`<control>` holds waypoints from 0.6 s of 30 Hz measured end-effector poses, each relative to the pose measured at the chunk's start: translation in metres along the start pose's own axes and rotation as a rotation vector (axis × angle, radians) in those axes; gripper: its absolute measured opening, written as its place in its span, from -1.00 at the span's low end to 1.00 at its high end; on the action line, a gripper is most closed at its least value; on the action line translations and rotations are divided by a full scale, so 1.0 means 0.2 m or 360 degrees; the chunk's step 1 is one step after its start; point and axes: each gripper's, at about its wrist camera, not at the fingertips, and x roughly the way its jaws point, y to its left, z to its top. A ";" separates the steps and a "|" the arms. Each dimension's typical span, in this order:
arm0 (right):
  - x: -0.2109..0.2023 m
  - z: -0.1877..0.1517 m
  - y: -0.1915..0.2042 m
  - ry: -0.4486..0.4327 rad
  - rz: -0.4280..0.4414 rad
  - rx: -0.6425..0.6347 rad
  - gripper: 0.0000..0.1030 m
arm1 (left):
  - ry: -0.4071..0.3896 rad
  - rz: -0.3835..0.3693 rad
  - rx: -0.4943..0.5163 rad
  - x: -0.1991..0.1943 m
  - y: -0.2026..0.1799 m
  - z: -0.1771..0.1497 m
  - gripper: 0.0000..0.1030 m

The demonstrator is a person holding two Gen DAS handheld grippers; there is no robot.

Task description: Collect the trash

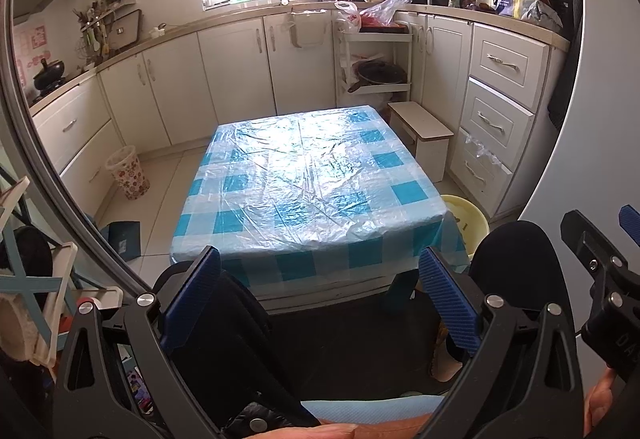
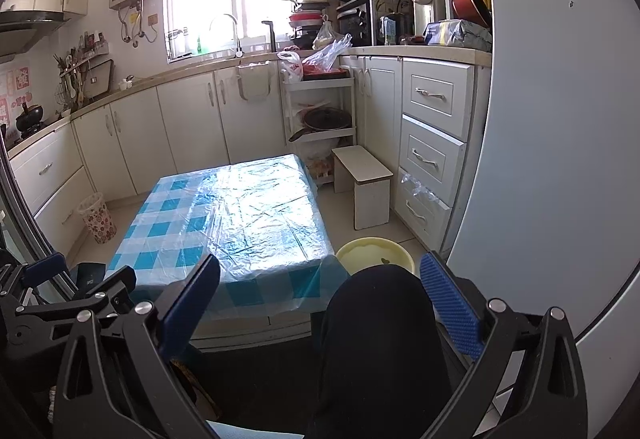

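Trash: No loose trash could be seen on the table. Its checked cover with clear plastic on top was bare.
Trash bin: A small flowered bin was seen on the floor, left of the table and beside the cupboards.
Way from the claws: The bin lay ahead and far to the left, well apart from both claws. The left claw was judged nearer to it.
Left claw: The left claw was held wide, with nothing between its blue pads. It was held low over dark knees, before the table's near edge.
Right claw: The right claw was held wide too, and nothing was held.
Other things: A yellow bowl was seen on the floor by the table's right corner.
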 end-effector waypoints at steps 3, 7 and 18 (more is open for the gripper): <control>0.00 0.00 0.00 -0.0001 -0.0003 -0.0001 0.87 | 0.0000 0.0001 0.0000 0.00 0.00 0.00 0.85; 0.00 0.00 0.00 -0.0001 -0.0002 -0.0001 0.87 | -0.0003 0.0002 0.0002 0.00 0.00 0.00 0.85; 0.00 0.00 0.00 0.0000 -0.0002 -0.0003 0.87 | -0.0005 0.0011 -0.0002 -0.01 0.02 0.00 0.85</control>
